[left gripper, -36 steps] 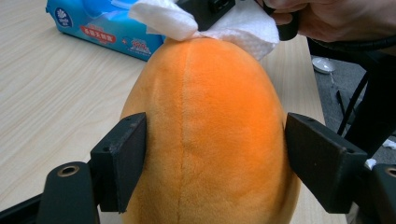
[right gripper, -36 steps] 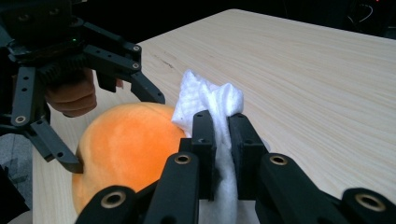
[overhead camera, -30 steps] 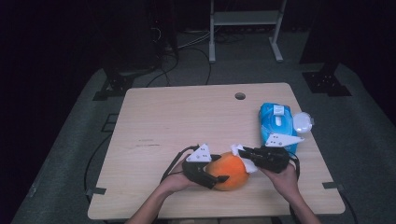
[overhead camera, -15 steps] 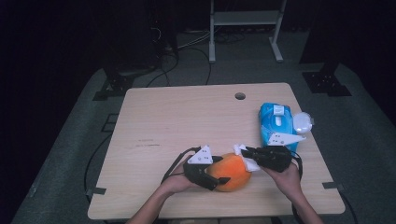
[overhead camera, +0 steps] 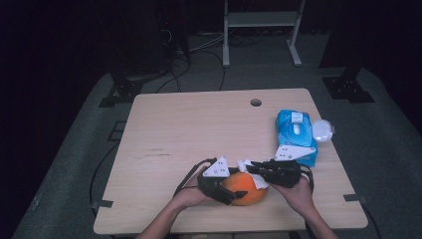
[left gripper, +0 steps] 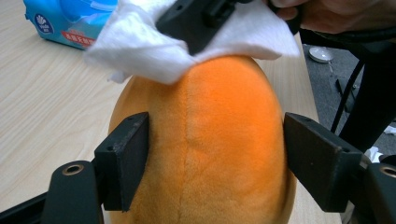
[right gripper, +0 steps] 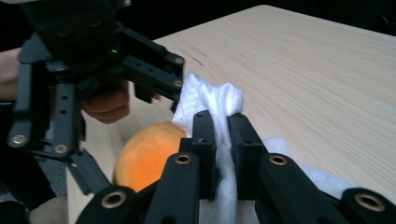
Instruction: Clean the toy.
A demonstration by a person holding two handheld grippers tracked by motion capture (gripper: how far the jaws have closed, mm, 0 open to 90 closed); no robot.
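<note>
Since a second ago the wipe has slid a little over the orange toy, and both hands have stayed in almost the same spot near the front edge of the table. The orange toy (overhead camera: pixel 245 188) is soft and fuzzy and shaped like an egg, and it sits on the table (overhead camera: pixel 199 129) close to the person. The left gripper (overhead camera: pixel 222 188) holds the toy, with one black jaw pressed on each side of it, as the left gripper view shows up close around the toy (left gripper: pixel 205 154). A white wipe (overhead camera: pixel 251 172) lies on the top of the toy, touching it. In the left gripper view the wipe (left gripper: pixel 140 46) hangs over the far end of the toy. The right gripper (overhead camera: pixel 254 169) pinches the wipe, and in the right gripper view its two jaws are pressed together with the wipe (right gripper: pixel 219 116) squeezed between them and sticking up past the tips. That view also shows the toy (right gripper: pixel 149 154) just below and the left gripper (right gripper: pixel 93 65) behind it. The left hand (overhead camera: pixel 191 196) and the right hand (overhead camera: pixel 298 191) come in from the bottom of the high view. Farther back on the right side of the table lies a blue pack (overhead camera: pixel 296 134) of wipes, and a small round clear lid (overhead camera: pixel 322 130) sits just beside it at the table edge. A small round hole (overhead camera: pixel 256 102) is in the table near the far edge.
</note>
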